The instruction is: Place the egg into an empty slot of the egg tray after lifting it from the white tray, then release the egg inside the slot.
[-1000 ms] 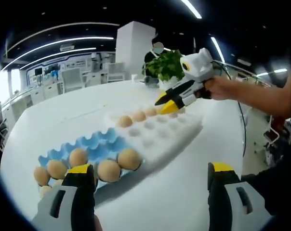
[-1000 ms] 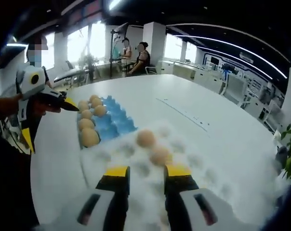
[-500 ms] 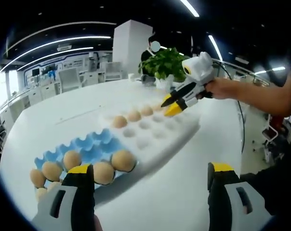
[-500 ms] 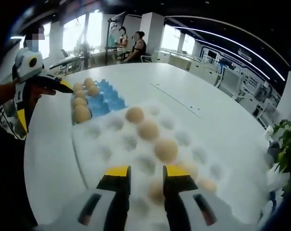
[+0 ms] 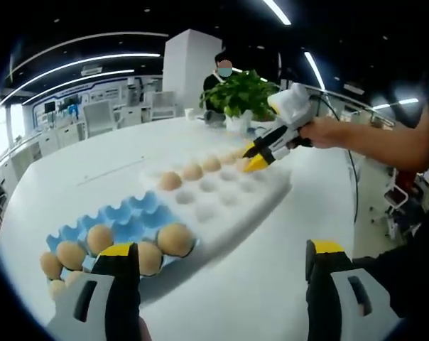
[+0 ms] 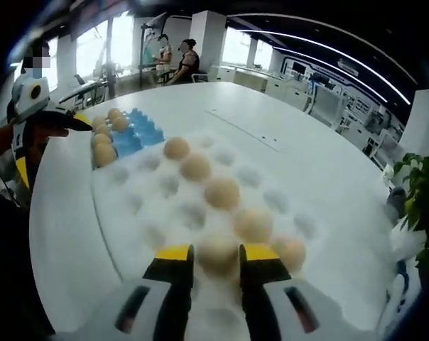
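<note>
The right gripper point(image 6: 216, 257) hangs low over the near end of the white tray point(image 6: 129, 213), jaws parted with an egg point(image 6: 218, 250) between the yellow tips; whether the pads touch the shell I cannot tell, so it reads as open around the egg, not yet clamped. Seen from the left gripper view, the right gripper point(image 5: 259, 158) dips at the far end of the white tray point(image 5: 232, 206), beside the row of eggs there.

Risks, as I judge them: closing off-centre could roll the egg out of its dimple or nudge the neighbour egg point(image 6: 253, 224) just beside it; squeezing too hard could crack the shell; lifting with a loose hold could drop it on the way to the blue egg tray point(image 6: 129, 136), which lies well apart at the far end.

The left gripper point(image 5: 225, 264) is wide open, holding nothing, hovering near the egg tray point(image 5: 122, 220), whose near slots hold eggs while the far ones look empty.
</note>
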Available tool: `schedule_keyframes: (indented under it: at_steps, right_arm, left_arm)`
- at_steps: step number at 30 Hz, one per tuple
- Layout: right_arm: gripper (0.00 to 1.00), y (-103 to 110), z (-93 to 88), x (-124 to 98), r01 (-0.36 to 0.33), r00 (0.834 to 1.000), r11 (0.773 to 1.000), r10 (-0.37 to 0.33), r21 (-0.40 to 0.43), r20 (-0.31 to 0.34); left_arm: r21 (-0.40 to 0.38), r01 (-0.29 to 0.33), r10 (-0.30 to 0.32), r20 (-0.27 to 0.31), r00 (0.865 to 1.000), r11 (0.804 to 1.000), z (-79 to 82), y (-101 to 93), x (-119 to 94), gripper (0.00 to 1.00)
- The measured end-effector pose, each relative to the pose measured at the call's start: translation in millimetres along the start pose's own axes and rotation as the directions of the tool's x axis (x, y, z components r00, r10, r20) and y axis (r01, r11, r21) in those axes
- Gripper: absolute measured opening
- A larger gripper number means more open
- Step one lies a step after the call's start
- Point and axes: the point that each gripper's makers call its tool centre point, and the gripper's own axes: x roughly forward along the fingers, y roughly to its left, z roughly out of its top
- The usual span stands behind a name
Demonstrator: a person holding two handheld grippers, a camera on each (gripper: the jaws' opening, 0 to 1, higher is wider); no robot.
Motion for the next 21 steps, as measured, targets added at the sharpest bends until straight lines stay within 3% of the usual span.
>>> schedule_keyframes:
  at_steps: [11,21]
  right_arm:
    - [0.26,0,-3.1,4,-0.007,1.000,0.998,0.008,0.063,-0.017]
    - [0.27,-1,-3.9,11,-0.021,0.995,0.992,0.033,0.126,-0.092]
  left_arm:
    - [-0.009,-0.005,0.005,-0.001,1.000,1.000,-3.3,3.4,-2,0.99]
    - [-0.016,0.000,0.000,0.002,1.000,1.000,-3.5,5.2,0,0.99]
